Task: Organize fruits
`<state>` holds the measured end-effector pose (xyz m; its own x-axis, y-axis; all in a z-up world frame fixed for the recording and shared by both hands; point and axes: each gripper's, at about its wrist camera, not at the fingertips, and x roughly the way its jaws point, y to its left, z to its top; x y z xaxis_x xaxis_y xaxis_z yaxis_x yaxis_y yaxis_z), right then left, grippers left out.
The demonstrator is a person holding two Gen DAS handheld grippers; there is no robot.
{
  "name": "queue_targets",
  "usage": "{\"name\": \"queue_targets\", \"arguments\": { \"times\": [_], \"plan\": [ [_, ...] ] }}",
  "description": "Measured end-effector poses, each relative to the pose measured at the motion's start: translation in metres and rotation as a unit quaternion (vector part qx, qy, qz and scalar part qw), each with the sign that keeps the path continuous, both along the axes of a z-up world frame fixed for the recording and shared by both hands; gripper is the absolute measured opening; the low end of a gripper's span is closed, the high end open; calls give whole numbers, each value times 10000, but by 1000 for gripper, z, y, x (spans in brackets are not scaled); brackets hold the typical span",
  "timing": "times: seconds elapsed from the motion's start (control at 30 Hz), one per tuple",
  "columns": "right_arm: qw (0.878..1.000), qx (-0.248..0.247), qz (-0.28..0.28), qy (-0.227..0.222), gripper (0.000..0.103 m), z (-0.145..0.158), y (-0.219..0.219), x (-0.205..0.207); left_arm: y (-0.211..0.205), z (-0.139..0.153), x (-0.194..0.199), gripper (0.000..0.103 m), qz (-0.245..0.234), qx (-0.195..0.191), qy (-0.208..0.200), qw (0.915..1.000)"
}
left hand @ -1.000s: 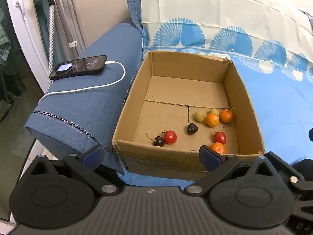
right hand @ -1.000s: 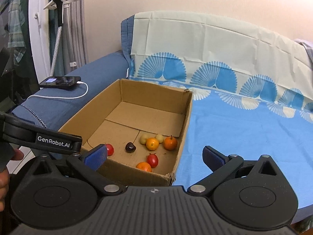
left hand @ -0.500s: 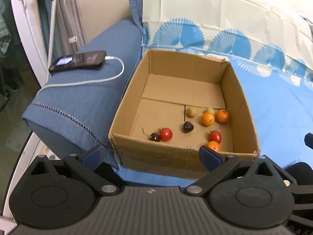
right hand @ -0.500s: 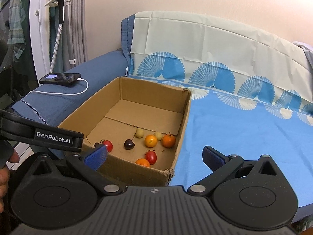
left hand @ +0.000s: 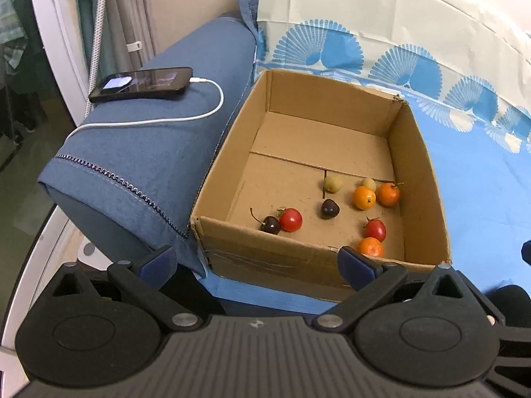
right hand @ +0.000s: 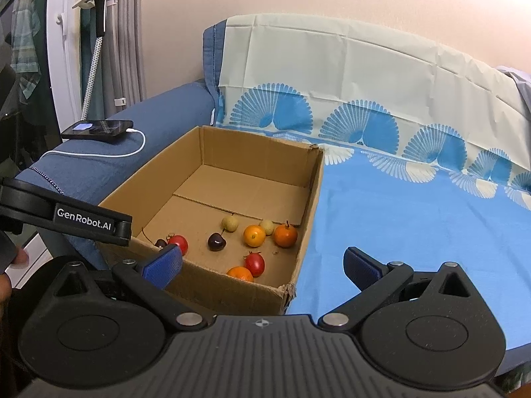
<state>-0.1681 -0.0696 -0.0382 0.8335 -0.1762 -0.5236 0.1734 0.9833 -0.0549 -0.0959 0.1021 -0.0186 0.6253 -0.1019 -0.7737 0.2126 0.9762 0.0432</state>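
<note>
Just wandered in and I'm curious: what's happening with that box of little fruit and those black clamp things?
A person holds two clamp-like grippers over a sofa. The left gripper and the right gripper are both open and empty, poised near the front of a cardboard box. Inside lie small loose fruits: red tomatoes, dark cherries, oranges and pale yellow ones. Nothing is picked up yet.

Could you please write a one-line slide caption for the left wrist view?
Open left gripper hovers before a cardboard box of small fruits on a blue-covered sofa, phone charging on the armrest.
</note>
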Motion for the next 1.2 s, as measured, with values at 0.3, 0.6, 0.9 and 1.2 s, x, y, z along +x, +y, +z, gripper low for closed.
{"name": "queue_targets", "arguments": {
  "times": [0.3,0.6,0.9,1.2],
  "plan": [
    [10000,-27,34,34,102,-3,-1,1,-6,-1,-4,103,-189,177,-97,9996],
    [10000,-22,28,41,102,-4,-2,1,-8,-4,-2,103,-189,315,-64,9993],
    [10000,-42,62,44,102,-4,-2,2,-10,-2,-4,103,-219,358,-113,9991],
    [10000,-49,69,42,102,-4,-2,3,-9,-1,-4,103,-208,378,-107,9990]
  ]
}}
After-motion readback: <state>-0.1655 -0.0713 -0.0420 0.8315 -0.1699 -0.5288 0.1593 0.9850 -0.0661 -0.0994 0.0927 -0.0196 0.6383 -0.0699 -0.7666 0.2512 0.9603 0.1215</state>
